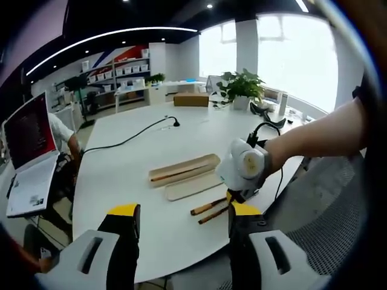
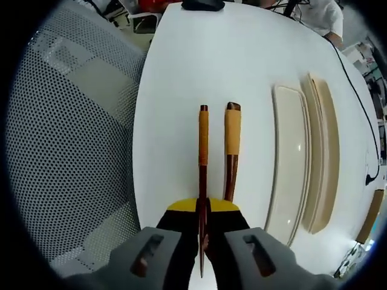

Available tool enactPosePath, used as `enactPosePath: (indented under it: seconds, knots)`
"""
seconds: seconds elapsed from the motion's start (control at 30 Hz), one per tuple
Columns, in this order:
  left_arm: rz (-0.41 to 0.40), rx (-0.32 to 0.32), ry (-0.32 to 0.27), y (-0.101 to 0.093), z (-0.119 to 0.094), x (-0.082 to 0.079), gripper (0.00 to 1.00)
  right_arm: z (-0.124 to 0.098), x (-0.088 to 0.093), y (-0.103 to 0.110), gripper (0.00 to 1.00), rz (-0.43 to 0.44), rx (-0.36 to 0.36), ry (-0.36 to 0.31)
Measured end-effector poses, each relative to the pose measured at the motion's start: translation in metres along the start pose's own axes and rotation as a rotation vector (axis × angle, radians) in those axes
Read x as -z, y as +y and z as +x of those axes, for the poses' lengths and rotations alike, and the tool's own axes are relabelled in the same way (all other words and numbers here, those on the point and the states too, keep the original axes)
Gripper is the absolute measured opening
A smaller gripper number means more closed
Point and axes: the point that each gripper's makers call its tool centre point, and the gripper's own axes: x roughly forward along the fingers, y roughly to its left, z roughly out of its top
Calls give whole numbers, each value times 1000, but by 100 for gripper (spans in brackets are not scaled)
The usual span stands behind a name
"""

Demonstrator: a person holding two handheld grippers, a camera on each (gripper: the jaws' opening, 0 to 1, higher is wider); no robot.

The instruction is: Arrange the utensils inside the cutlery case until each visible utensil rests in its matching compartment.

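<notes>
Two dark-brown utensils with tan-wrapped handles lie side by side near the white table's [image 2: 181,60] edge. My right gripper [image 2: 202,208] is shut on the slimmer utensil [image 2: 203,136], which runs back between its jaws. The thicker utensil [image 2: 232,133] lies free just to its right. Beyond them rest the cream case lid [image 2: 290,163] and the wooden cutlery case [image 2: 326,139]. In the left gripper view, the case [image 1: 184,168], lid [image 1: 193,186] and both utensils [image 1: 208,207] sit mid-table, with the right gripper [image 1: 233,196] over the utensils. My left gripper [image 1: 184,211] hangs open above the near table edge.
A black cable [image 1: 133,136] crosses the table. A potted plant [image 1: 242,84] and a cardboard box [image 1: 190,99] stand at the far side. A laptop [image 1: 27,130] and a seated person [image 1: 60,130] are at the left. A mesh chair [image 2: 72,121] stands beside the table edge.
</notes>
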Motion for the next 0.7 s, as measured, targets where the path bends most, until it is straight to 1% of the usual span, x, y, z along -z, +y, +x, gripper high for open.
enactPosePath:
  seconds: [0.2, 0.27, 0.43, 0.57, 0.7]
  knots:
    - [-3, -1, 2, 0, 0, 1, 60, 0, 1, -1, 0, 20, -14, -12]
    - [-5, 0, 2, 0, 0, 1, 60, 0, 1, -1, 0, 55, -29, -31]
    - [-7, -2, 1, 0, -1, 1, 60, -1, 1, -1, 0, 97, -54, -71]
    - [-9, -5, 1, 1, -1, 1, 60, 0, 0, 0, 0, 106, -55, -66]
    - [-12, -9, 0, 2, -1, 1, 60, 0, -1, 2, 0, 88, -45, -42]
